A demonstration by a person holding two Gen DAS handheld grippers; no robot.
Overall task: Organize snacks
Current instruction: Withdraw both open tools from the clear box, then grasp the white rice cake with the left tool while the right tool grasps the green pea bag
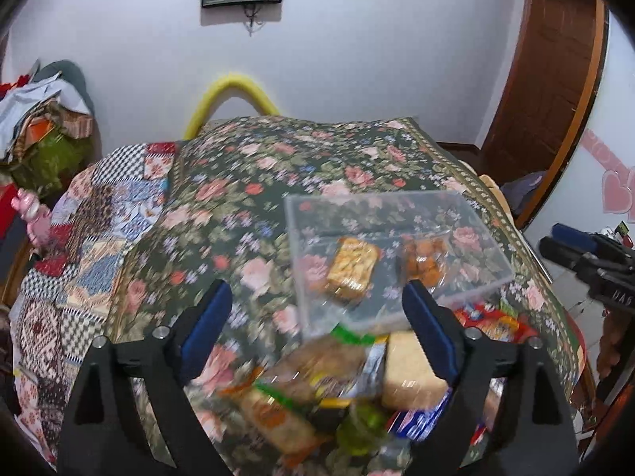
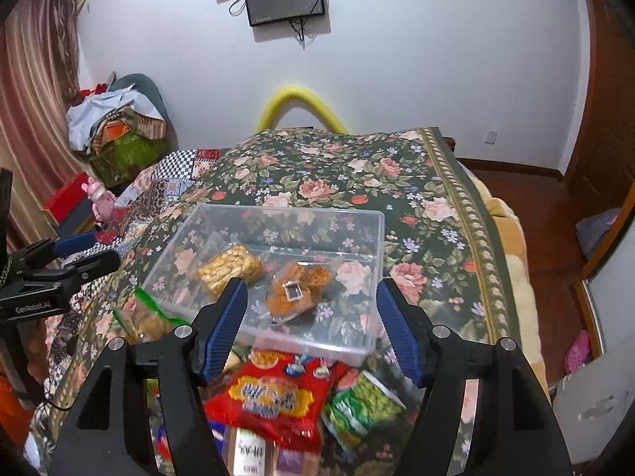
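Observation:
A clear plastic box [image 2: 285, 212] sits on the floral bedspread. Inside it lie a yellow snack pack [image 2: 230, 267] and an orange snack pack [image 2: 297, 289]. My right gripper [image 2: 311, 285] hangs open above the box's near side with nothing between its blue pads. Below it is a pile of snacks, among them a red bag [image 2: 274, 396] and a green bag [image 2: 361, 404]. My left gripper [image 1: 317, 289] is open and empty above the blurred pile, to the left of the box [image 1: 397, 198]. A pale cake pack [image 1: 412, 377] lies by its right finger.
The bedspread [image 2: 397, 182] drops off at the bed's right edge to a wooden floor [image 2: 555, 214]. A yellow foam arch [image 2: 297, 99] stands behind the bed. Clothes and boxes [image 2: 119, 127] are heaped at the left, and a pink toy [image 2: 101, 198] stands near them.

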